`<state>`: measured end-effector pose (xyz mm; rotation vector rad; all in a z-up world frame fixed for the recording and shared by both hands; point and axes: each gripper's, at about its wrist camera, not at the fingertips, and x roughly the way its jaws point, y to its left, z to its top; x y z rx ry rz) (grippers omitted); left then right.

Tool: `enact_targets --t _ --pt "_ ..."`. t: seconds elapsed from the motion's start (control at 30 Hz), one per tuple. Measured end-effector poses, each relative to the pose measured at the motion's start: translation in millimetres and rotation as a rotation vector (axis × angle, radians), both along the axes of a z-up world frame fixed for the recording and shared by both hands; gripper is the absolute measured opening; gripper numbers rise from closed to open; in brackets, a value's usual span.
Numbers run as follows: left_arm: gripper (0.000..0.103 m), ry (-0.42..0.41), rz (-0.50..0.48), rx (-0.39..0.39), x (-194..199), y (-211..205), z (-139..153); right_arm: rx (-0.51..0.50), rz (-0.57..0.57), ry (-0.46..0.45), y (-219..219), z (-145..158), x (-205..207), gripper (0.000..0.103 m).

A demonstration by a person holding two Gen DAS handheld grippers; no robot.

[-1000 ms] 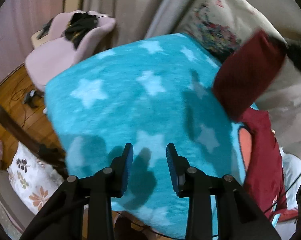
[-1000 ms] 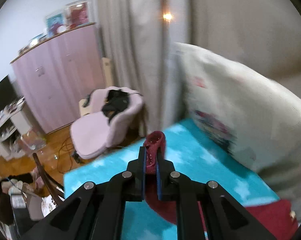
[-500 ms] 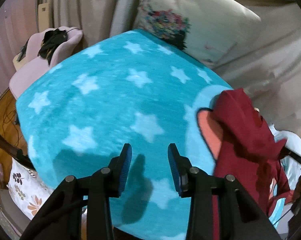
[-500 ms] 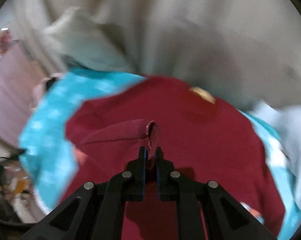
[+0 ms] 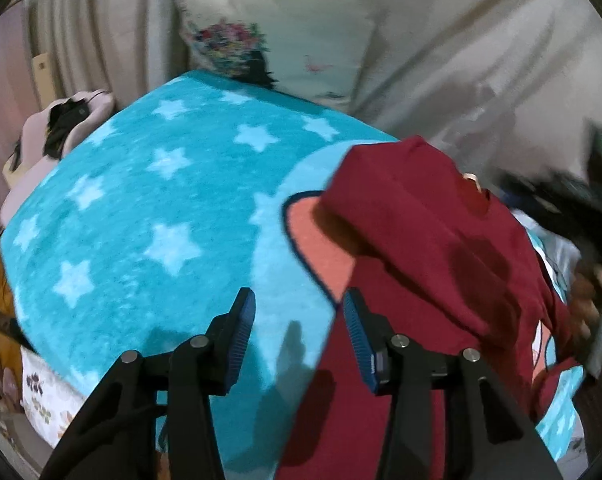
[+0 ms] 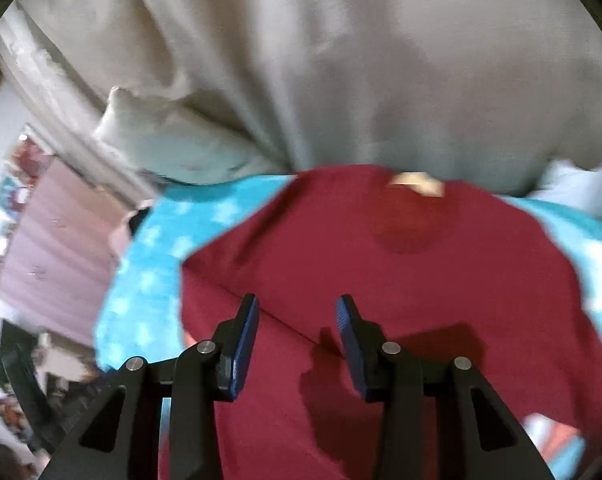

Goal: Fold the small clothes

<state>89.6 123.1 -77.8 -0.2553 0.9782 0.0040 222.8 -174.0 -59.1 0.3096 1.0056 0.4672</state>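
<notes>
maroon garment [image 6: 381, 264] lies spread on the turquoise star blanket [image 5: 149, 208], one part folded over itself, with a tan label [image 6: 417, 184] at its far edge. right tool [image 6: 297, 336]: jaws apart, holding nothing, above the garment. left tool [image 5: 299, 336]: jaws apart, holding nothing, over the garment's left edge. printed pillow [image 5: 269, 28] stands behind the blanket.
</notes>
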Motion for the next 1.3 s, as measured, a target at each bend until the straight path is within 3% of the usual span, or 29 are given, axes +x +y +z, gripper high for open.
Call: enact_targets --t 0.17,0.3,0.33,0.37,0.4,0.57,0.7,0.77,0.8,0.87,0.9,0.97,1.03,1.13,1.3 --pt "0.048 0.008 -0.064 -0.023 20.6 1.2 -8.8 0.046 0.002 0.098 66.4 -32.8 60.7 0.044" --pt "0.048 0.014 -0.077 -0.031 31.8 16.6 -15.1 -0.009 -0.035 0.168 96.3 -62.6 96.2 0.044" --pt "0.048 0.021 -0.076 -0.044 35.5 23.7 -17.4 -0.034 -0.040 0.180 99.2 -69.2 100.6 0.033" --pt "0.048 0.026 -0.076 -0.053 38.1 28.0 -18.5 -0.045 -0.045 0.194 100.3 -72.9 104.6 0.013" --pt "0.048 0.028 -0.074 -0.063 40.5 32.7 -19.4 -0.031 -0.049 0.206 98.7 -73.7 106.6 0.004" --pt "0.048 0.033 -0.081 -0.083 55.7 44.5 -23.0 -0.059 -0.016 0.047 105.6 -21.7 103.8 0.004" --pt "0.048 0.039 -0.107 -0.084 62.6 41.8 -26.1 -0.189 -0.020 -0.046 117.6 -0.8 121.4 0.004" --pt "0.048 0.048 -0.124 -0.079 64.3 37.8 -29.4 -0.295 -0.033 -0.048 119.5 -11.7 132.4 0.004" --pt "0.048 0.054 -0.134 -0.079 65.0 35.7 -31.1 -0.389 -0.014 -0.023 122.7 -28.1 139.8 0.005" --pt "0.048 0.058 -0.152 -0.081 65.9 32.1 -32.1 -0.458 0.011 0.044 119.3 -49.4 144.1 0.005" --pt "0.048 0.057 -0.157 -0.082 66.1 31.4 -32.0 -0.439 -0.004 0.059 108.5 -50.4 138.7 0.005" --pt "0.048 0.062 -0.162 -0.087 68.7 32.1 -32.7 -0.314 -0.045 0.054 82.7 -36.3 123.7 0.016" --pt "0.048 0.061 -0.156 -0.107 70.2 35.3 -32.1 -0.185 -0.126 0.055 38.7 -17.0 94.2 0.055" --pt "0.048 0.066 -0.144 -0.131 72.9 40.3 -32.8 -0.113 -0.209 0.078 -15.1 -7.7 48.0 0.059" --pt "0.048 0.092 -0.147 -0.149 78.5 40.7 -37.4 -0.105 -0.348 0.203 -77.6 -36.2 -35.2 0.059"
